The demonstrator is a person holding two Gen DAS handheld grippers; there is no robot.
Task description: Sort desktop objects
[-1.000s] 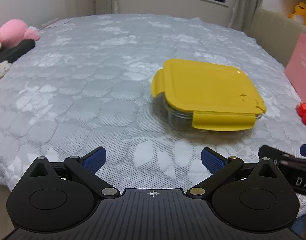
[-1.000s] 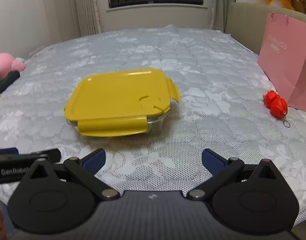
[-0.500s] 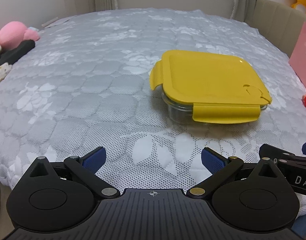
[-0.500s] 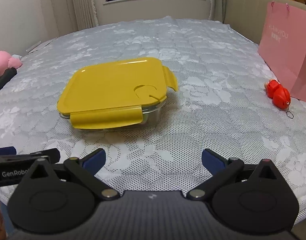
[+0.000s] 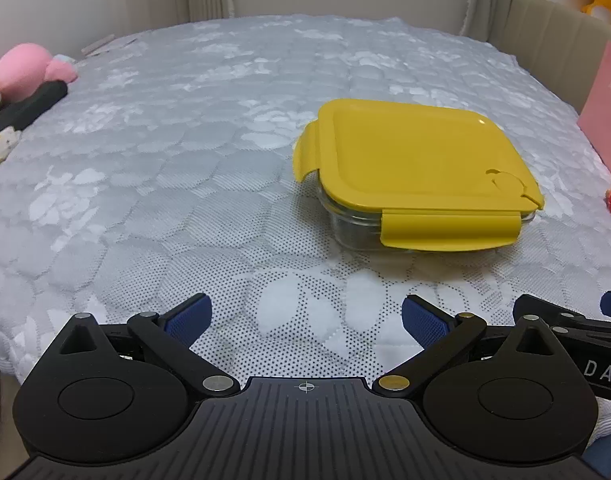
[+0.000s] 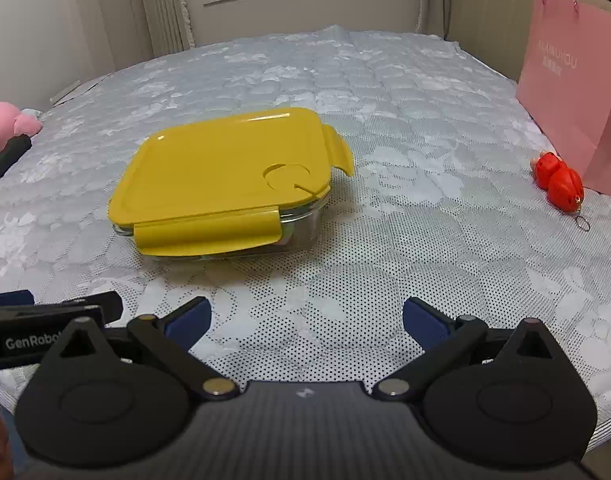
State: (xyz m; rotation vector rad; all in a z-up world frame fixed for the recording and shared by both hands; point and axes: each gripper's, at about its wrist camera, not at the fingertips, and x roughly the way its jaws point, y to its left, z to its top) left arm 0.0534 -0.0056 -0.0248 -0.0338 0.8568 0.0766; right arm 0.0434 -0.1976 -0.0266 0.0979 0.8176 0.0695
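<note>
Both grippers are closing in: the left gripper (image 5: 303, 314), jaws apart and empty, now has the yellow-lidded container (image 5: 419, 172) nearer, ahead-right; the right gripper (image 6: 305, 314), equally spread, sees it ahead-left, unlatching likely next.

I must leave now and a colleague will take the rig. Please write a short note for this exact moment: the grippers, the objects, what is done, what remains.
Left gripper: open, empty, low over the near edge of the bed cover.
Right gripper: open, empty, beside the left one.
Glass container with yellow lid: ahead of both grippers, lid on, near and side latches flipped up.
Red keychain toy: to the right, by the pink bag.
Pink plush: far left edge.
Done: nothing sorted that I can see.
Left: open the container, then probably put the toy inside.
</note>
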